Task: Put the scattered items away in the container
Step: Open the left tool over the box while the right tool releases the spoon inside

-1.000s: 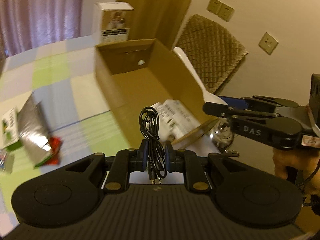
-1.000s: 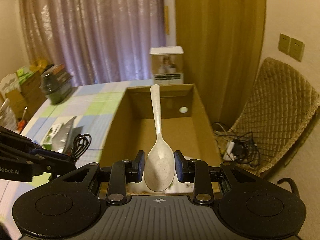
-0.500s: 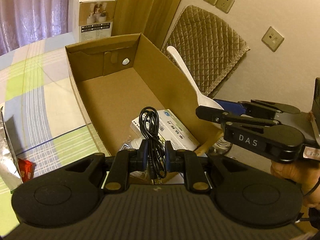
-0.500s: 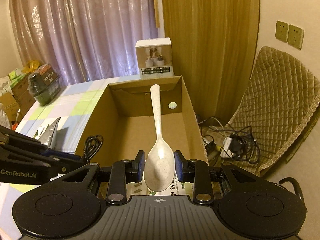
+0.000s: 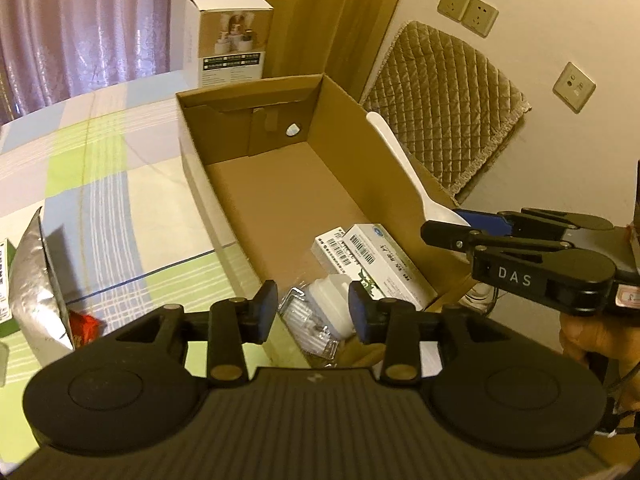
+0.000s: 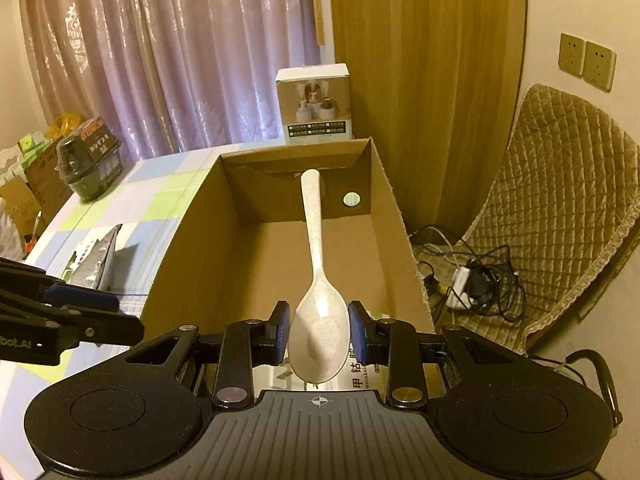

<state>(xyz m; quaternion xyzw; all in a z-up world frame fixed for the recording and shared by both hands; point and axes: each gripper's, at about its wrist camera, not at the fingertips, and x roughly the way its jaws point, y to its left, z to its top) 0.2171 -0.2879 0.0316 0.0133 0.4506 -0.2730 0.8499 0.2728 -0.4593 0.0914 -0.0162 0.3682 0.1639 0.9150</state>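
Left wrist view: left gripper (image 5: 313, 311) over near end of cardboard box (image 5: 404, 164), jaws opening with nothing clamped, small white bottle (image 5: 332, 300) and clear packet (image 5: 310, 330) seen through the gap, 2 white cartons (image 5: 370, 258) just beyond the right pad. Right wrist view: right gripper (image 6: 319, 338) clamped on bowl of speckled white spoon (image 6: 316, 272), handle pointing ahead over the box floor (image 6: 280, 264).

Pale speckled spoon (image 6: 318, 320) juts handle-first above the open cardboard box (image 6: 188, 240).
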